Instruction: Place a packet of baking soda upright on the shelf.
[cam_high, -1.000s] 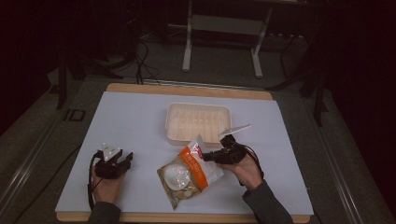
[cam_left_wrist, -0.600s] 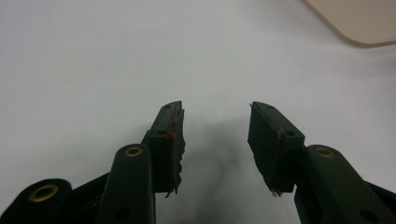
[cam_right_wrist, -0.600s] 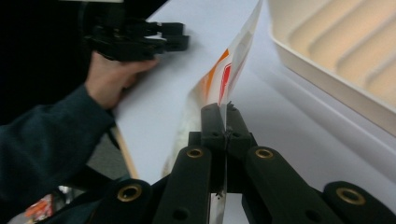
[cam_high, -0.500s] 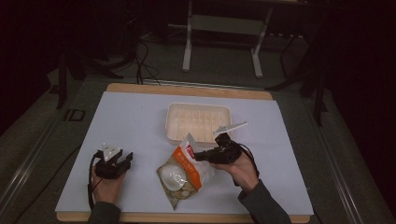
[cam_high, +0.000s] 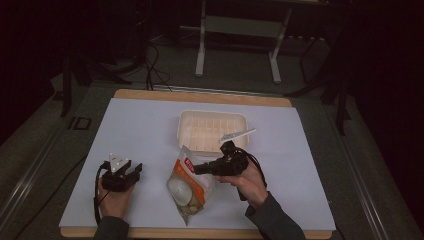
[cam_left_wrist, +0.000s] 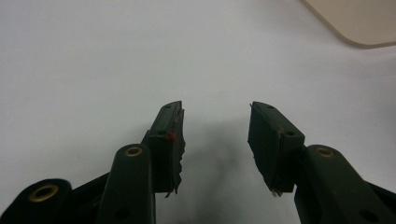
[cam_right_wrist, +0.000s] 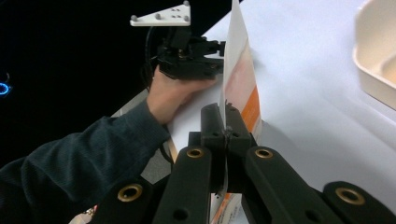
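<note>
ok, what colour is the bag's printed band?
Orange, on the white bag pinched in the right gripper; clearest in the right gripper view.

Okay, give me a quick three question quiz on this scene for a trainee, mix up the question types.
1. True or false: the right gripper is shut on the top edge of the snack bag.
2. Multiple choice: the left gripper is A) clamped on the tray, B) open above bare table, C) holding the bag's bottom.
3. Fill in: the white tray lies on the ____ side of the bag from the person.

Key: 1 true; 2 B; 3 far.
</note>
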